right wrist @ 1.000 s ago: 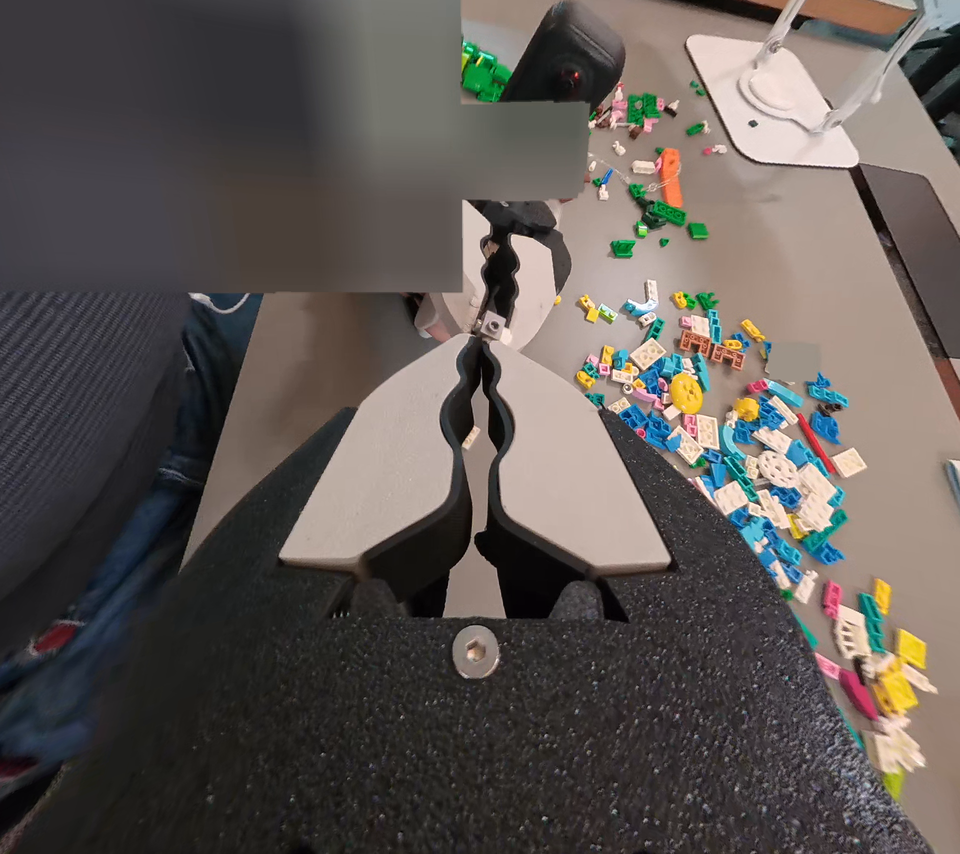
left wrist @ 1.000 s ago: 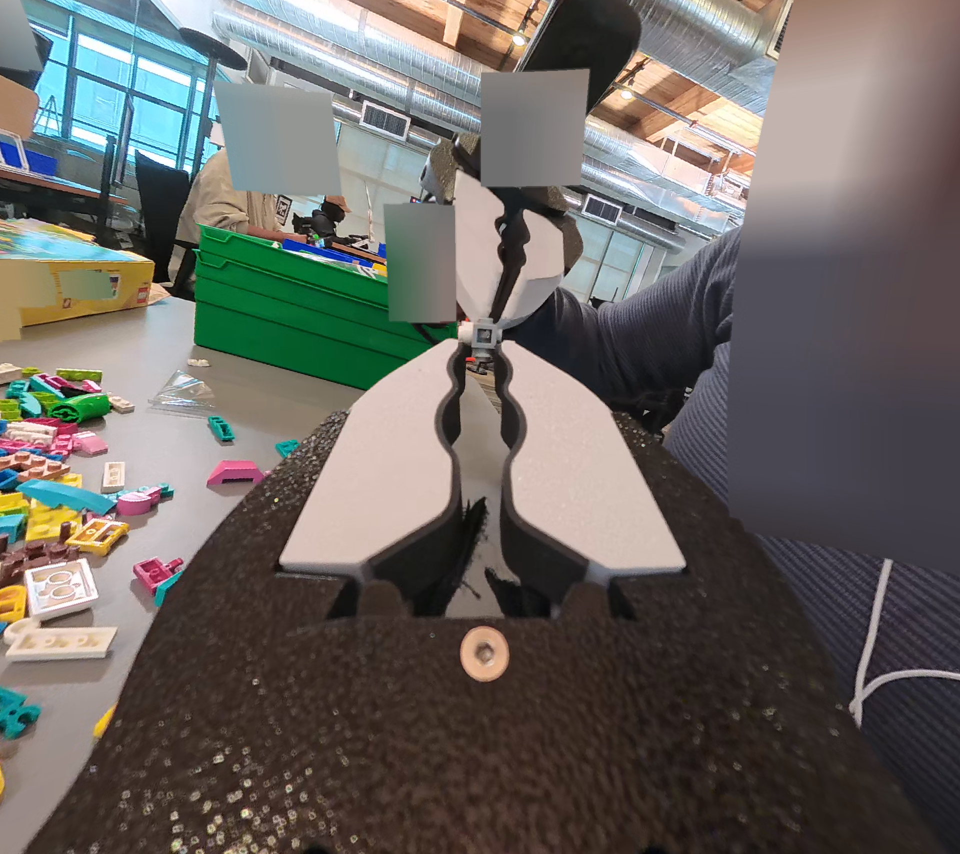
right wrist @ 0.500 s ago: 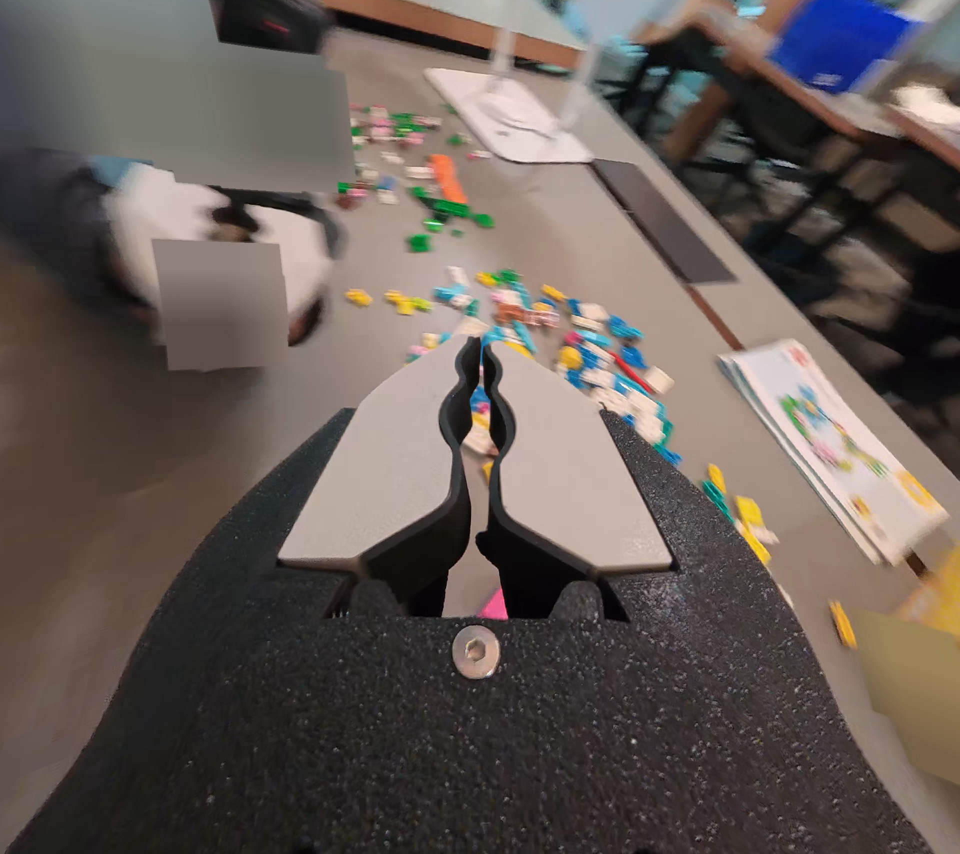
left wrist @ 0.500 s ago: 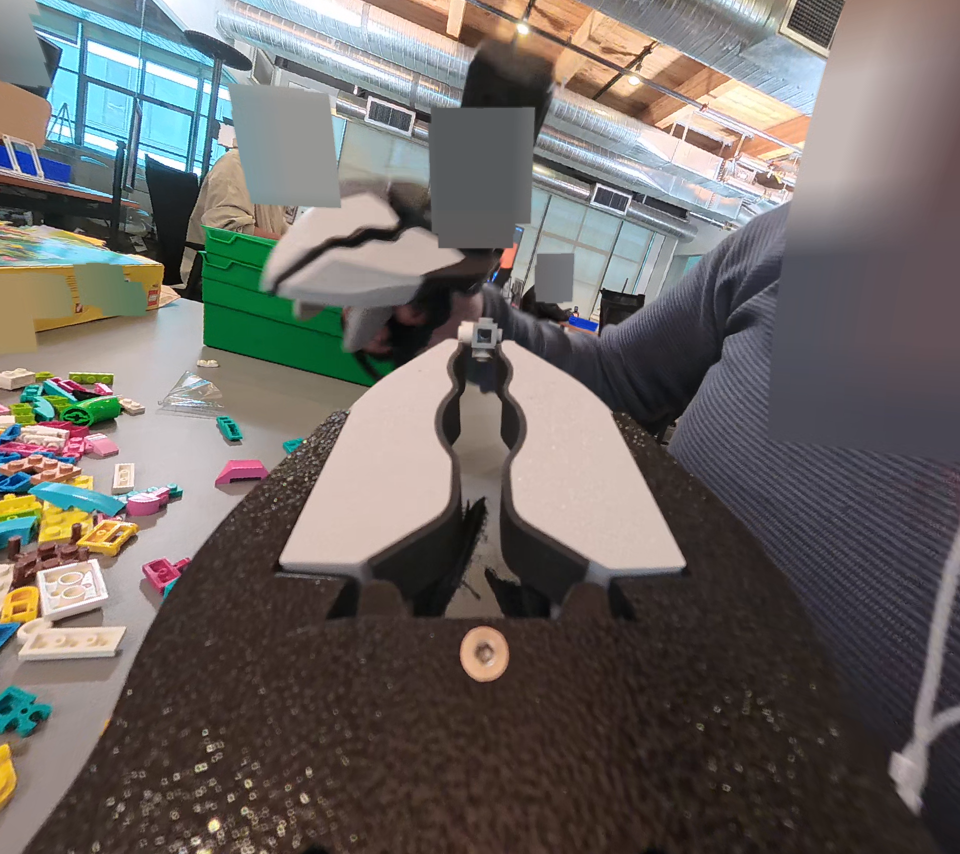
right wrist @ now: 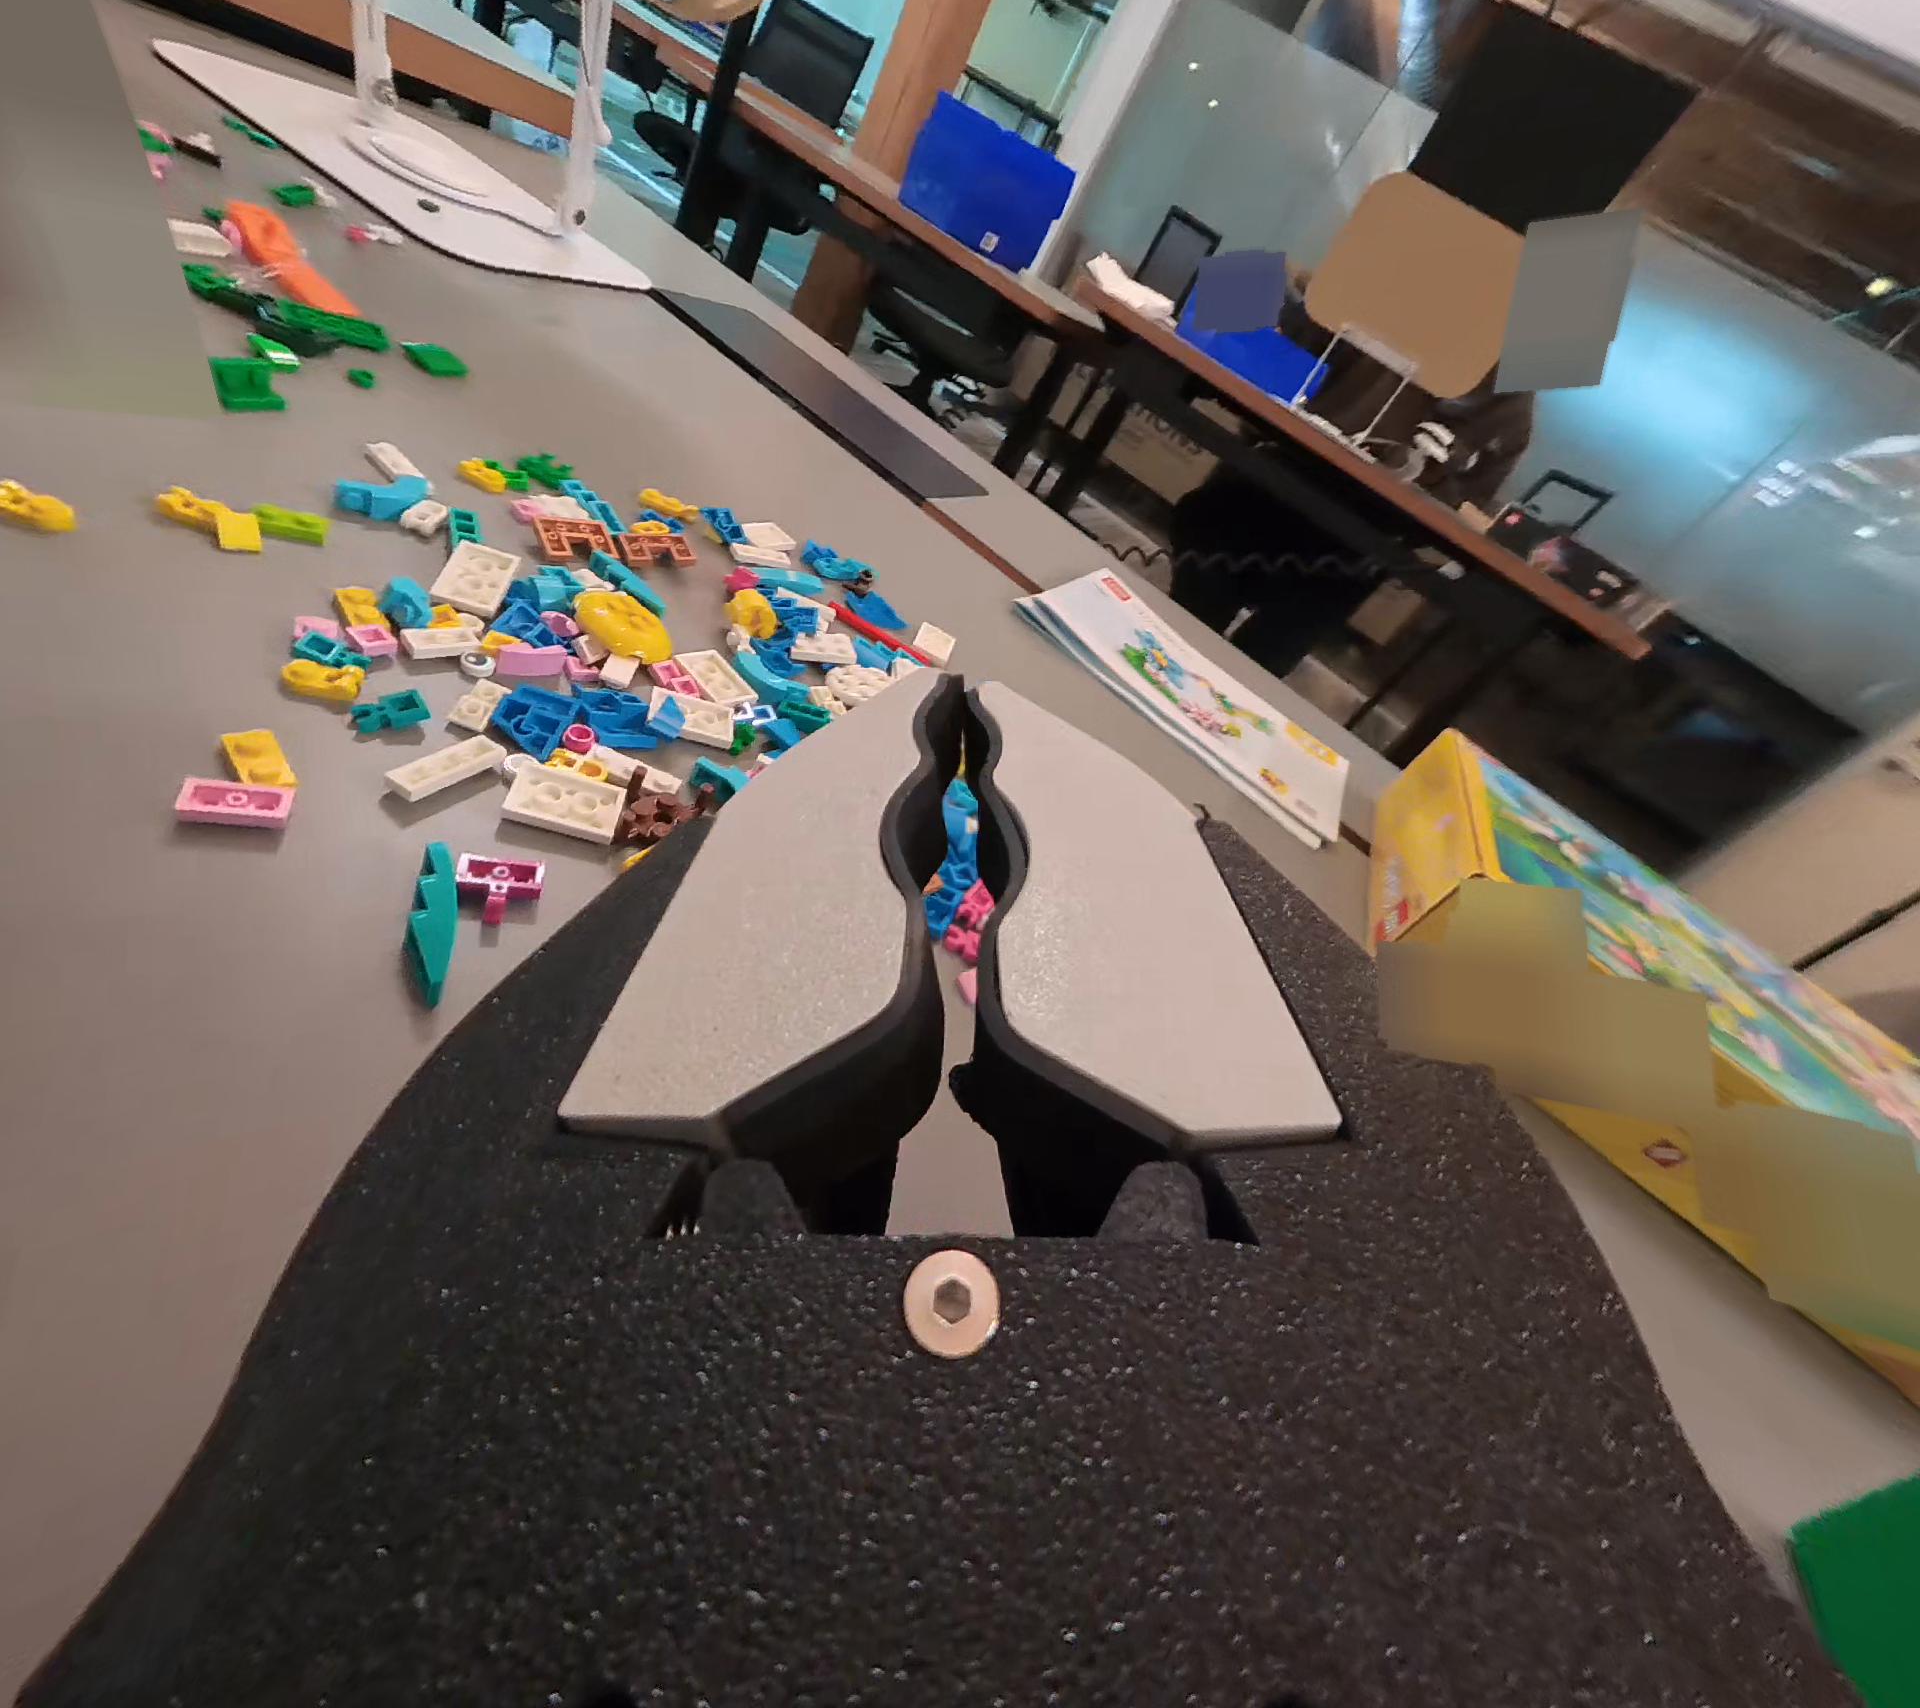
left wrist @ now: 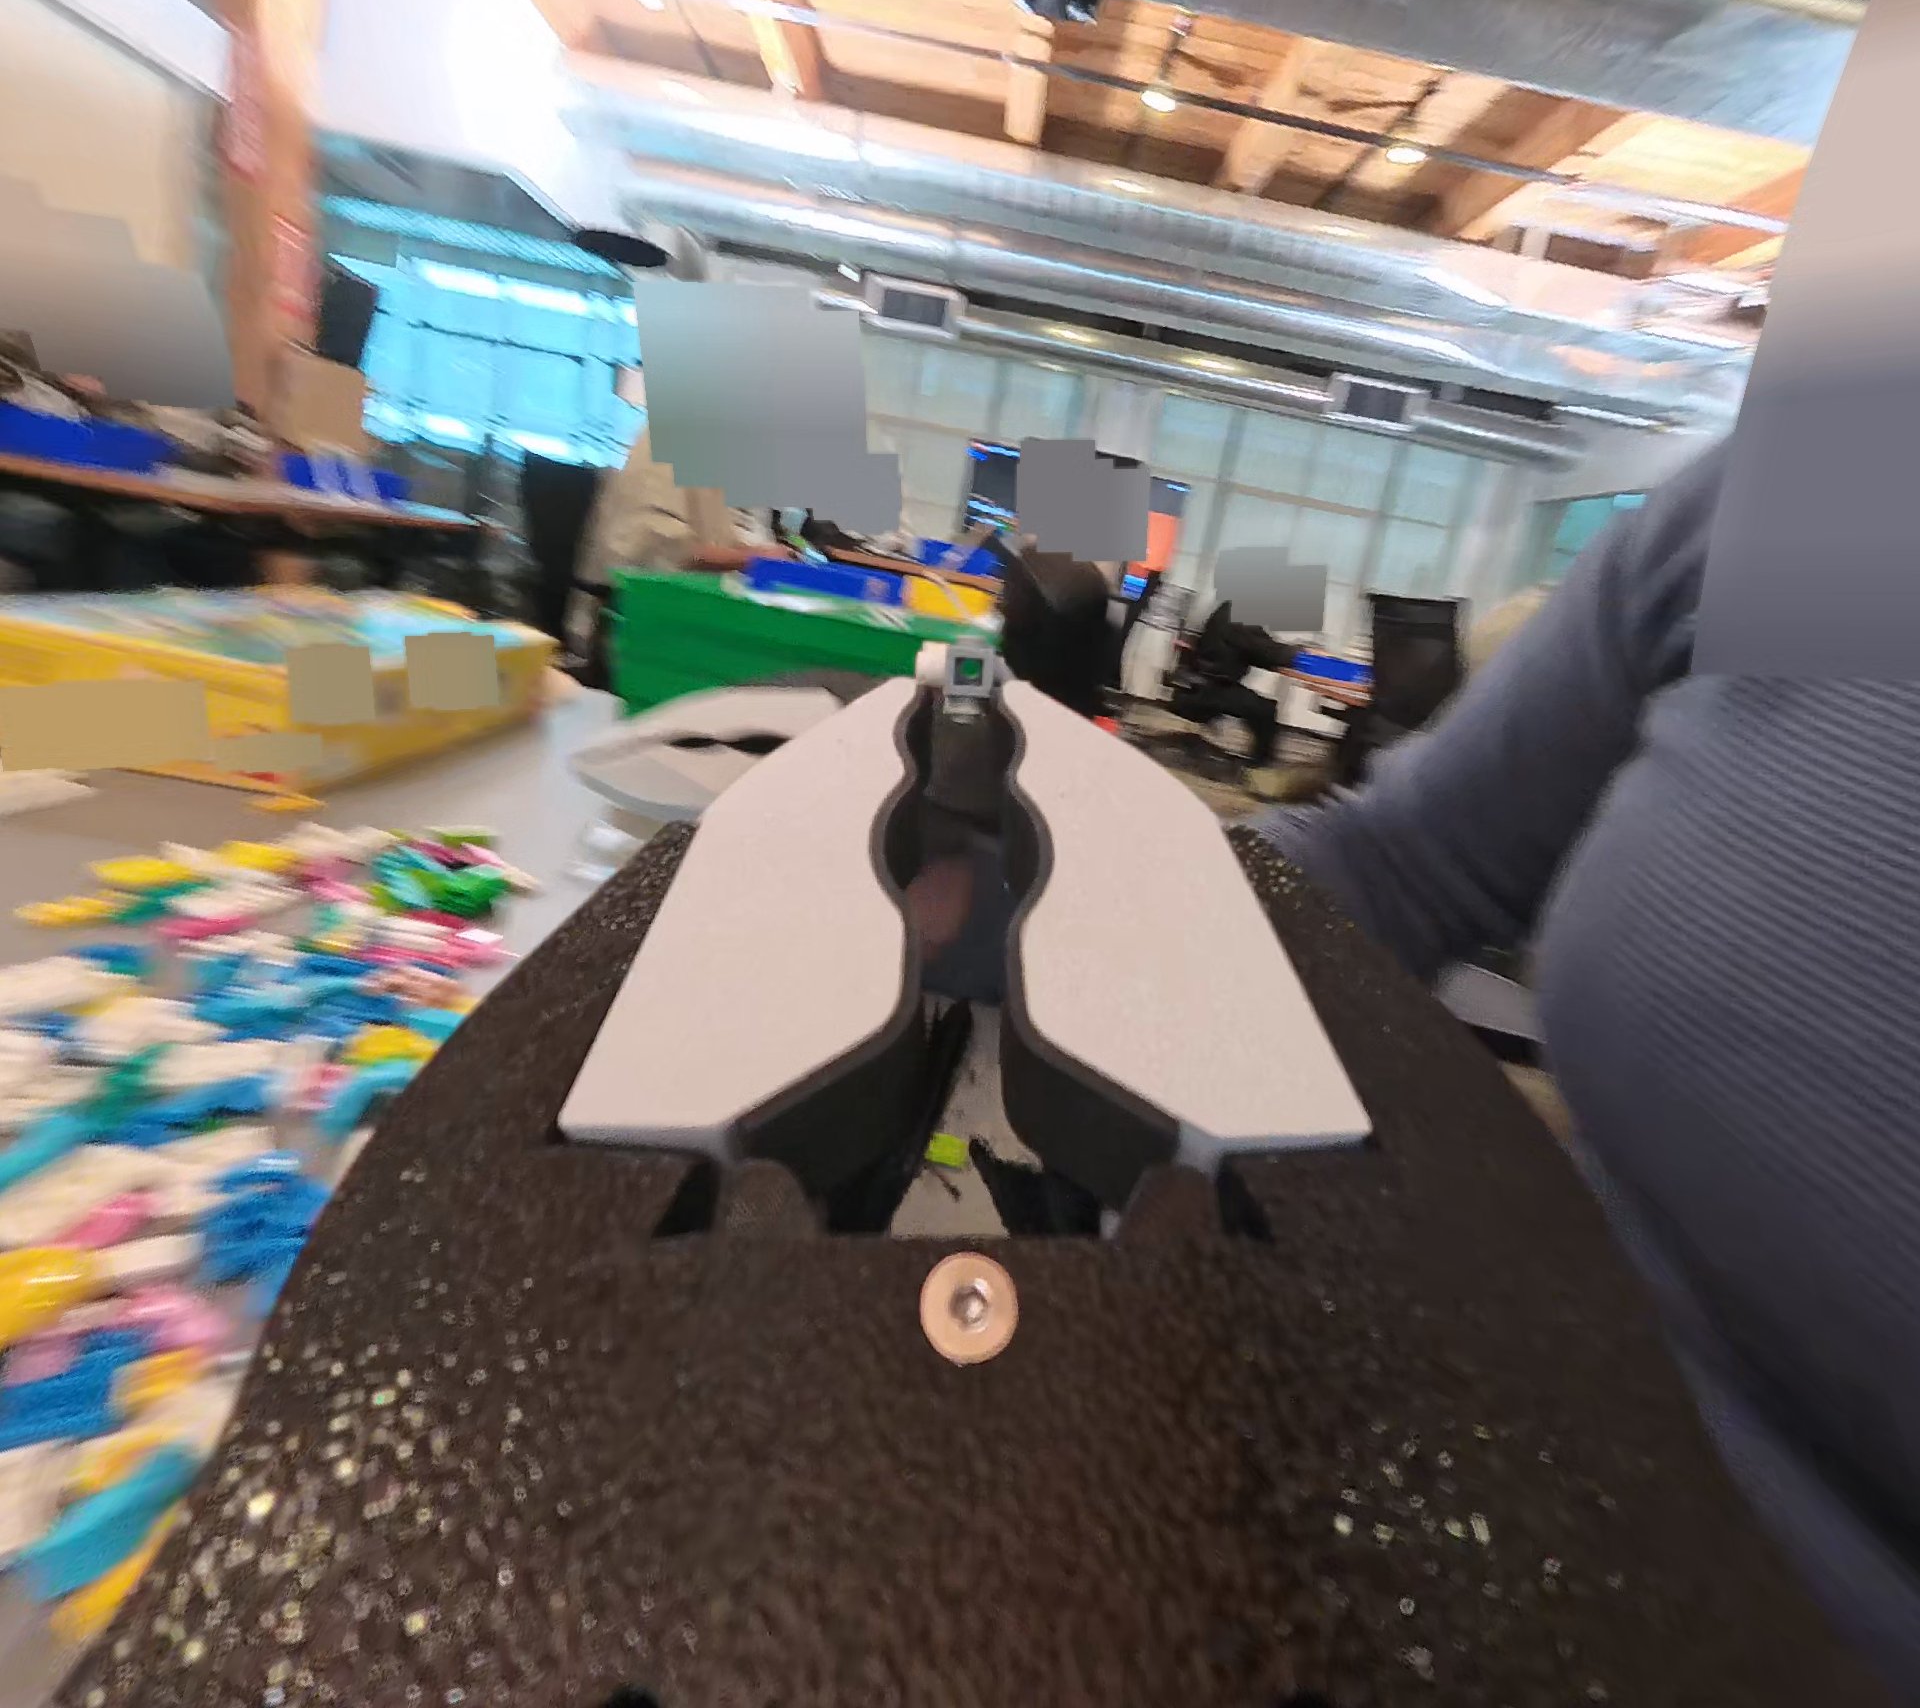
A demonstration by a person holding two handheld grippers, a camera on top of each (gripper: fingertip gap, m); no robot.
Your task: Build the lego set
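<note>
My left gripper [left wrist: 964, 690] is shut on a small grey and white lego piece [left wrist: 966, 671] at its tips and holds it up in the air. My right gripper [right wrist: 964, 690] is shut and empty, low over the grey table [right wrist: 208, 983], next to a heap of loose lego pieces [right wrist: 582, 671]. The right gripper also shows in the left wrist view [left wrist: 707, 744], lying low to the left of my left fingers. The same heap appears blurred at the left of that view [left wrist: 208, 1035].
An instruction booklet [right wrist: 1184, 692] and a yellow lego box [right wrist: 1621, 1014] lie to the right of the heap. Green and orange pieces [right wrist: 281, 297] and a white stand base [right wrist: 416, 193] sit farther back. A green bin [left wrist: 779, 640] stands behind. A person's sleeve [left wrist: 1507, 775] is at right. My right fingertips sit around 15 cm from my left ones.
The right gripper has left the piece held by the left one and swung away toward the heap on the table. The left gripper has turned left, still holding the piece.
</note>
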